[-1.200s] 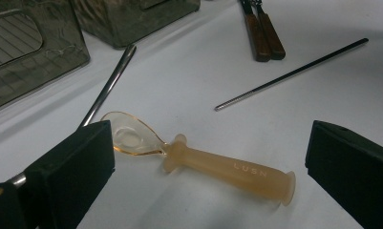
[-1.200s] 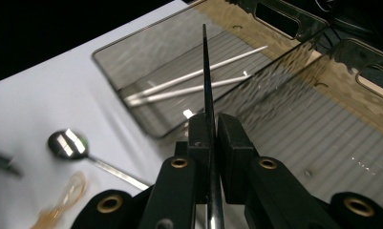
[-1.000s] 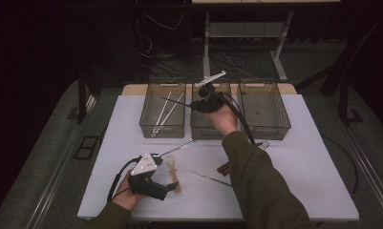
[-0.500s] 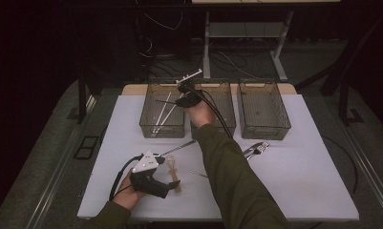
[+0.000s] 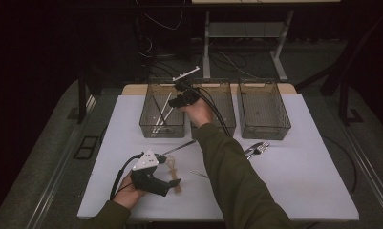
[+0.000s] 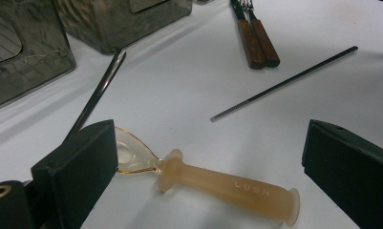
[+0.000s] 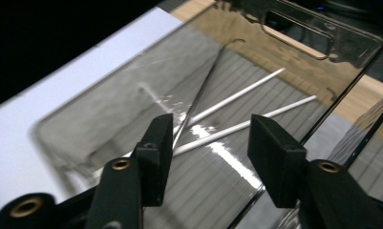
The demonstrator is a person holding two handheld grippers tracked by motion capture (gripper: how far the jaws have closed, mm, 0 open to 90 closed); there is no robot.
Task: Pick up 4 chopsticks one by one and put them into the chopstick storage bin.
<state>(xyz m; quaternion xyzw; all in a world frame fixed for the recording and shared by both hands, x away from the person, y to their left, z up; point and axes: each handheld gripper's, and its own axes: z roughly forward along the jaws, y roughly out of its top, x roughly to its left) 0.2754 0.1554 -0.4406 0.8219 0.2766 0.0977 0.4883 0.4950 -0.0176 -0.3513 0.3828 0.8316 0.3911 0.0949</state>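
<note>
Three clear plastic bins stand in a row at the far edge of a white table (image 5: 303, 181), which sits on a grey floor in a dark room with cables and a metal stand behind it. Over the left bin (image 5: 162, 125) the right gripper (image 5: 175, 88) hangs with its jaws parted and nothing between them; they have just been opening. Below them in that bin lie two white chopsticks (image 7: 256, 85) and a dark metal chopstick (image 7: 198, 98) slanting across them. At the near edge the left gripper (image 5: 172, 183) rests with jaws wide apart on either side of a translucent amber spoon (image 6: 218, 180), not pressing on it. Another dark chopstick (image 6: 96, 93) lies beside it, a thin metal one (image 6: 284, 82) farther out, and two wooden-handled forks (image 6: 256, 38) near the middle bin (image 5: 222, 119).
</note>
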